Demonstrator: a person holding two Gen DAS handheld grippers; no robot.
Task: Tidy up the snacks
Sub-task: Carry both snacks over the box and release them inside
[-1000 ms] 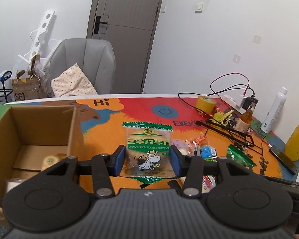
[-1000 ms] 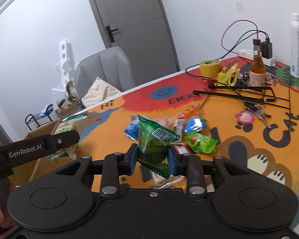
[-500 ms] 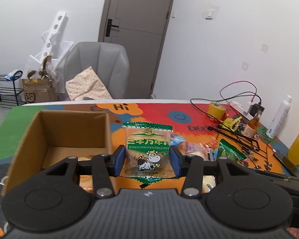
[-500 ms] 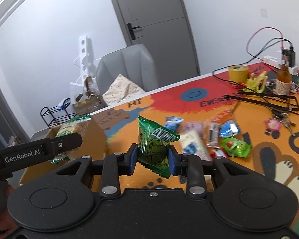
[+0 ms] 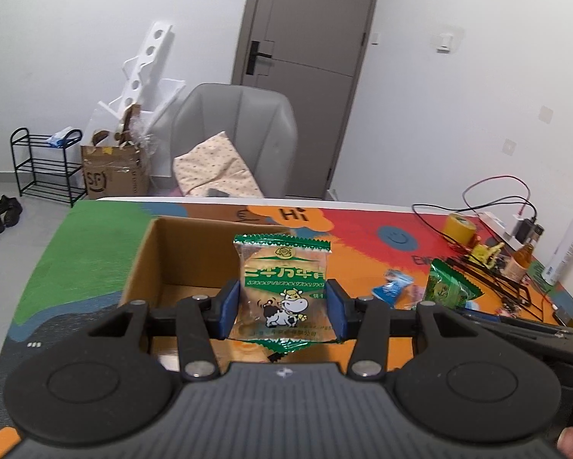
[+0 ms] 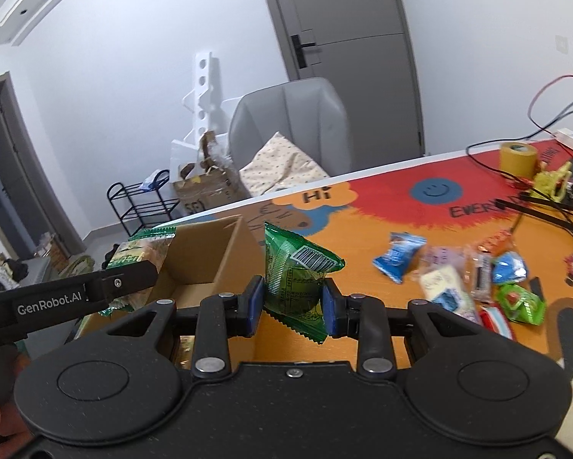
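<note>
Left gripper [image 5: 282,306] jaws pinch cow-print biscuit packet [image 5: 284,290] above cardboard box [image 5: 145,260]; box floor mostly hidden. Right gripper [image 6: 293,302] jaws pinch green snack packet [image 6: 296,273]. Loose snacks [image 6: 458,267] on counter [image 6: 362,237] blurred.

"Hi" stood in dark letters on an orange cloud shape [image 5: 294,215] printed on the table [image 5: 95,252], and showed in both wrist views. Beyond a blue smiley face [image 6: 434,190], black capitals began "EVER" [image 6: 473,211]; the rest was hidden by cables. The arm of the left gripper [image 6: 49,302] carried "GenRobot.AI" in white. A brown cardboard box [image 5: 110,174] on the floor bore an "SF" logo. The cow-printed snack packet [image 5: 284,290] had green stylised characters across its front and small print below, too small to read. The green packet [image 6: 297,275] showed a barcode, its digits illegible.
</note>
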